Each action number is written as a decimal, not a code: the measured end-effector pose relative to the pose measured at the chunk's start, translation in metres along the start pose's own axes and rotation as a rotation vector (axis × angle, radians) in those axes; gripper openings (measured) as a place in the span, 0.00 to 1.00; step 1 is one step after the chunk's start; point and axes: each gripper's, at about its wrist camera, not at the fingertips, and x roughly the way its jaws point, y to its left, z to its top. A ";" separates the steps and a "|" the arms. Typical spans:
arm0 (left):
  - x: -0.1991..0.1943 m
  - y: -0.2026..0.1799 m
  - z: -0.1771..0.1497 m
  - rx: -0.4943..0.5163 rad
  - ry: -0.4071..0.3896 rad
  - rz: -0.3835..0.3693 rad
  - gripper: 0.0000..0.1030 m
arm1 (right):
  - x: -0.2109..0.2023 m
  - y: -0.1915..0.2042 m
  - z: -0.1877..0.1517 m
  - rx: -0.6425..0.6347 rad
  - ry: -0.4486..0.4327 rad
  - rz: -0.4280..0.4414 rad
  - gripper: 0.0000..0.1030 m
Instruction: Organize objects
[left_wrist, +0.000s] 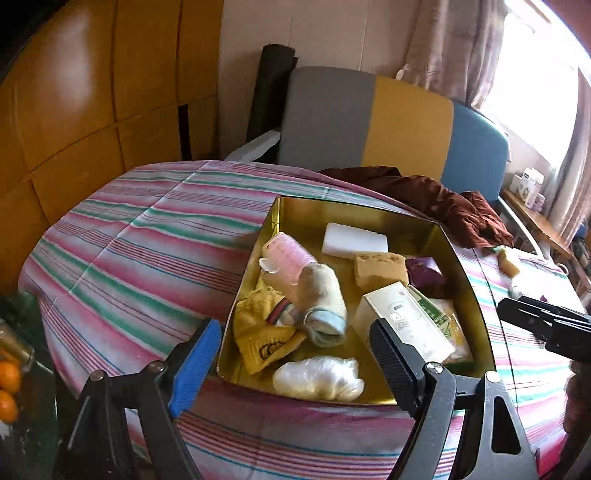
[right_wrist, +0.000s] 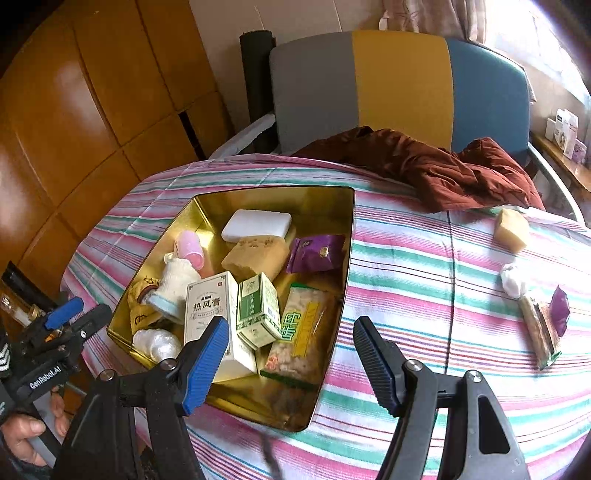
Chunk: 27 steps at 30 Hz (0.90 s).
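A gold tin tray (left_wrist: 469, 273) (right_wrist: 343, 206) sits on the striped table. It holds a white block (right_wrist: 256, 223), a yellow sponge (right_wrist: 255, 256), a pink roller (right_wrist: 192, 247), a purple packet (right_wrist: 316, 253), a white box (right_wrist: 208, 306), a green box (right_wrist: 258, 310) and a snack bag (right_wrist: 303, 332). My left gripper (left_wrist: 295, 360) is open and empty over the tray's near edge. My right gripper (right_wrist: 290, 363) is open and empty above the tray's near right corner. On the cloth to the right lie a soap block (right_wrist: 511, 225), a white wad (right_wrist: 513, 280), a snack bar (right_wrist: 539, 328) and a purple packet (right_wrist: 559, 306).
A brown garment (right_wrist: 443, 170) lies at the table's far edge, before a grey, yellow and blue chair (right_wrist: 402, 85). Wooden panels (left_wrist: 74, 110) stand at the left. Oranges (left_wrist: 9, 387) sit low at the left. A shelf with boxes (right_wrist: 565, 133) is at the far right.
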 end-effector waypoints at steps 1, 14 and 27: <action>-0.002 -0.001 0.001 0.002 -0.006 -0.001 0.81 | -0.001 0.000 -0.001 -0.001 -0.002 -0.001 0.69; -0.033 -0.032 0.015 0.092 -0.083 -0.045 0.82 | -0.014 -0.007 -0.015 0.008 -0.008 -0.019 0.69; -0.037 -0.061 0.011 0.169 -0.075 -0.089 0.82 | -0.021 -0.024 -0.021 0.035 -0.014 -0.043 0.69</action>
